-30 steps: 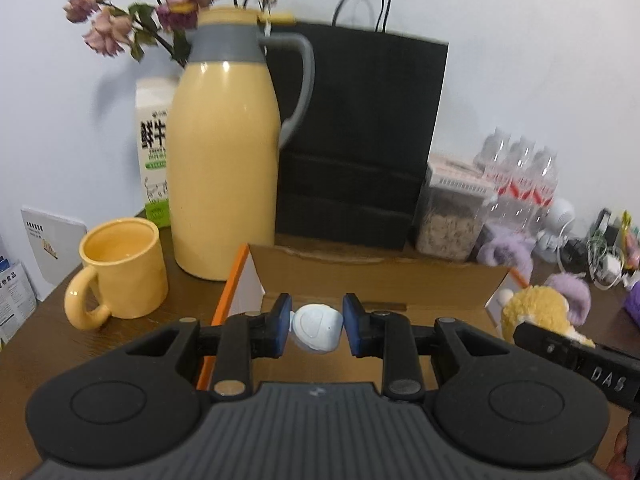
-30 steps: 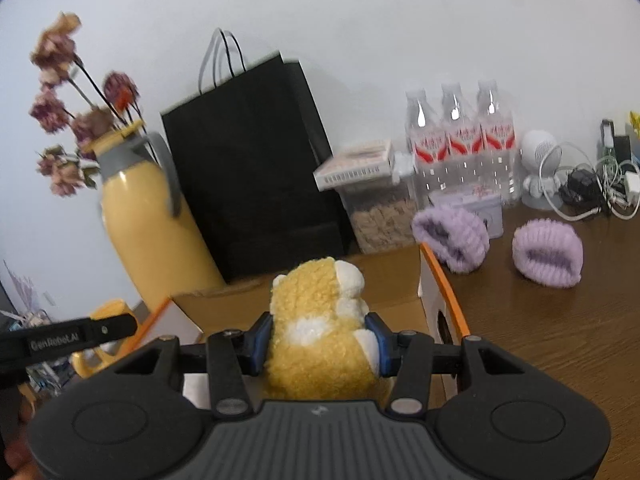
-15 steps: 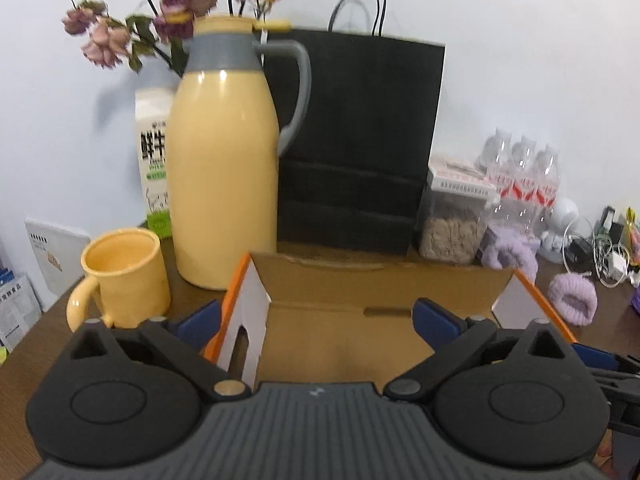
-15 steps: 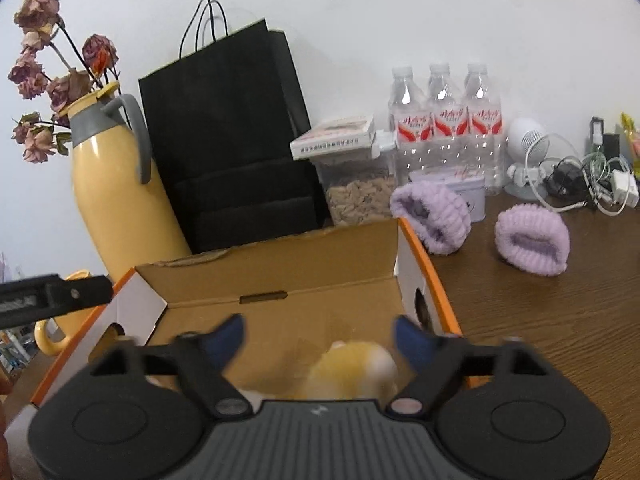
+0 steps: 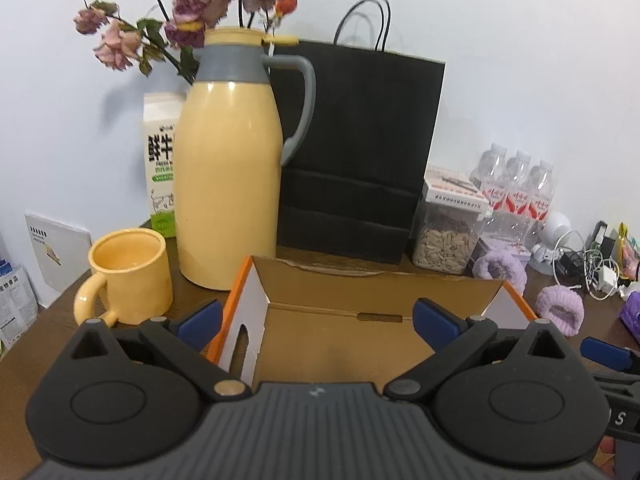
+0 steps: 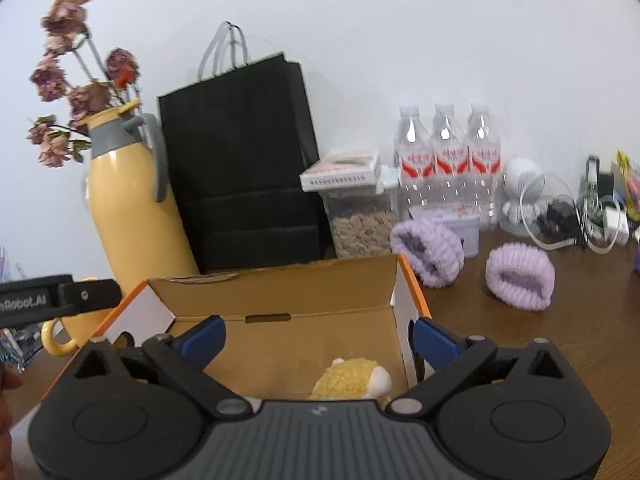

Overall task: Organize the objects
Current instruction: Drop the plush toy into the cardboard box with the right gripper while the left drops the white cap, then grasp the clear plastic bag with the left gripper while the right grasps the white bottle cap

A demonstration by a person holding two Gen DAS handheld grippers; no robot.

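An open cardboard box (image 5: 376,280) with orange outer sides sits on the brown table, also in the right wrist view (image 6: 280,284). A yellow plush toy (image 6: 352,380) lies inside it near its right wall. My left gripper (image 5: 316,320) is open and empty above the box. My right gripper (image 6: 318,336) is open and empty above the box, just over the plush. Two purple fuzzy cuffs lie right of the box, one near it (image 6: 430,250) and one farther right (image 6: 520,276). The small white-blue object is hidden from view.
A yellow thermos jug (image 5: 228,184) with dried flowers, a yellow mug (image 5: 128,276), a milk carton (image 5: 160,168) and a black paper bag (image 5: 356,152) stand behind the box. A seed jar (image 6: 360,224), water bottles (image 6: 448,160) and tangled cables (image 6: 580,216) are at the back right.
Both grippers opened. The left one let go of the small white-blue object and the right one dropped the yellow plush, which now lies in the box.
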